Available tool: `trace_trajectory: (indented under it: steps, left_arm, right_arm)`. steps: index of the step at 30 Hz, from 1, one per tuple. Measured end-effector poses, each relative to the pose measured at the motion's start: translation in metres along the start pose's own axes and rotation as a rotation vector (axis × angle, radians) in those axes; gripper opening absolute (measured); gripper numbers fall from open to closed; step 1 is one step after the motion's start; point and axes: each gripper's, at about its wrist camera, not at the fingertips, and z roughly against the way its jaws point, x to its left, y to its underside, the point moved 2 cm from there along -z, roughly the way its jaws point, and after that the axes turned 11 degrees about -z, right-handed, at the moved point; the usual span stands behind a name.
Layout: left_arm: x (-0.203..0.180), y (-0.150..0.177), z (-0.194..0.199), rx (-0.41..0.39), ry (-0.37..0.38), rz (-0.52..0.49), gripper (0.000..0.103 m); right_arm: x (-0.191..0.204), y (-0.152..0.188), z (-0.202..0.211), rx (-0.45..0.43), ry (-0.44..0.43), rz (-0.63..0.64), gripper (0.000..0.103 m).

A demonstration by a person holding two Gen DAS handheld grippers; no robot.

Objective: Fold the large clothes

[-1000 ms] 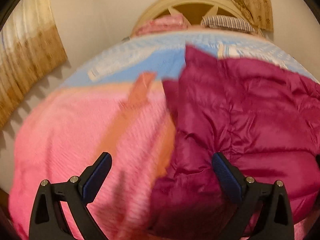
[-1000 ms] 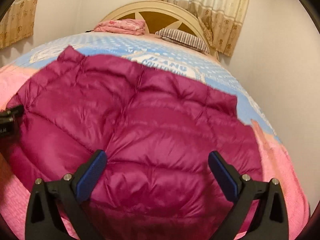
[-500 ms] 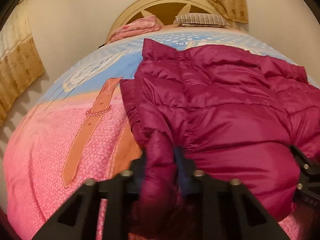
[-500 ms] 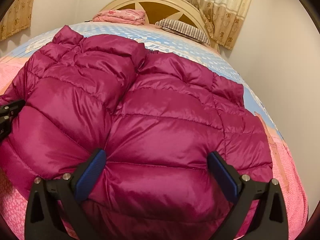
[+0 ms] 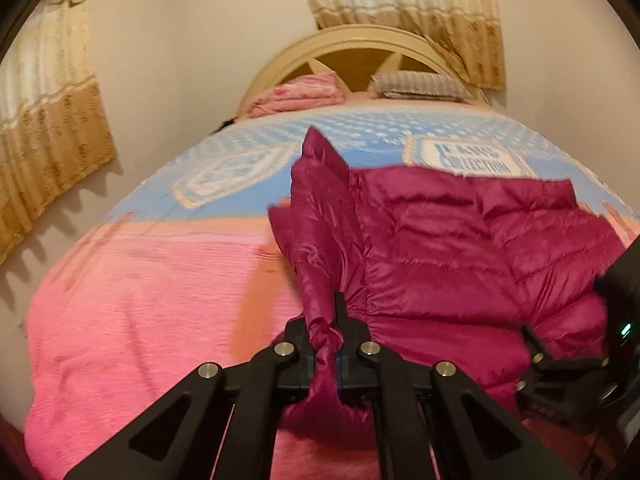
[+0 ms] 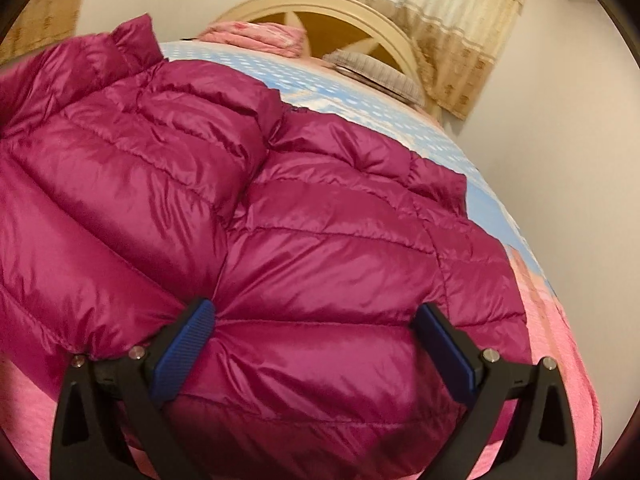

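On the bed (image 5: 132, 292), lower frame, my left gripper (image 5: 329, 340) pinches the magenta jacket (image 5: 448, 264); right gripper (image 6: 316, 344) jaws gape over it.

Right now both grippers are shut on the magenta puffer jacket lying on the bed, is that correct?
Only partly. The left gripper is shut on the puffer jacket, as the left wrist view shows. The right gripper is open, its jaws spread around the jacket's edge, as the right wrist view shows.
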Motion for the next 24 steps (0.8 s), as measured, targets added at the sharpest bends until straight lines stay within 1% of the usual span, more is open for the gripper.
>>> trace_trajectory:
  steps: [2, 4, 5, 6, 8, 10, 11, 13, 15, 16, 18, 21, 22, 24]
  left_arm:
    - [0.02, -0.001, 0.01, -0.008, -0.036, 0.005, 0.003]
    - [0.033, -0.004, 0.019, -0.017, -0.07, 0.007, 0.003]
    - [0.038, -0.007, 0.025, -0.023, -0.079, 0.004, 0.003]
    - [0.039, -0.01, 0.03, -0.03, -0.084, -0.007, 0.003]
    - [0.039, -0.024, 0.041, -0.062, -0.088, -0.028, 0.003]
    - [0.023, -0.041, 0.054, -0.105, -0.071, -0.068, 0.003]
    - [0.015, -0.048, 0.06, -0.128, -0.063, -0.085, 0.003]
    - [-0.009, -0.061, 0.068, -0.17, -0.042, -0.124, 0.003]
    - [-0.036, -0.078, 0.072, -0.212, -0.013, -0.167, 0.003]
    - [-0.055, -0.088, 0.075, -0.236, 0.002, -0.195, 0.003]
    - [-0.095, -0.106, 0.075, -0.28, 0.033, -0.255, 0.003]
    - [-0.151, -0.118, 0.069, -0.302, 0.071, -0.345, 0.003]
    - [-0.179, -0.117, 0.062, -0.308, 0.086, -0.395, 0.003]
    - [-0.22, -0.112, 0.052, -0.301, 0.118, -0.465, 0.003]
  right_arm:
    - [0.017, 0.0, 0.007, -0.007, -0.042, 0.023, 0.102]
    - [0.035, 0.0, 0.018, -0.005, -0.121, 0.056, 0.103]
    - [0.036, -0.001, 0.023, -0.002, -0.161, 0.072, 0.102]
    - [0.035, -0.003, 0.032, 0.0, -0.212, 0.09, 0.102]
    - [0.019, -0.005, 0.046, -0.02, -0.239, 0.08, 0.102]
    - [-0.012, -0.01, 0.06, -0.055, -0.241, 0.058, 0.103]
    - [-0.03, -0.012, 0.064, -0.07, -0.228, 0.041, 0.103]
    - [-0.08, -0.014, 0.065, -0.088, -0.16, -0.015, 0.103]
    - [-0.131, -0.012, 0.053, -0.07, -0.071, -0.074, 0.103]
    - [-0.147, -0.01, 0.049, -0.063, -0.036, -0.096, 0.103]
    - [-0.2, 0.002, 0.033, -0.023, 0.057, -0.164, 0.103]
    - [-0.257, 0.02, 0.019, 0.023, 0.129, -0.253, 0.103]
    - [-0.267, 0.024, 0.017, 0.032, 0.145, -0.268, 0.103]
    - [-0.297, 0.04, 0.012, 0.059, 0.179, -0.311, 0.103]
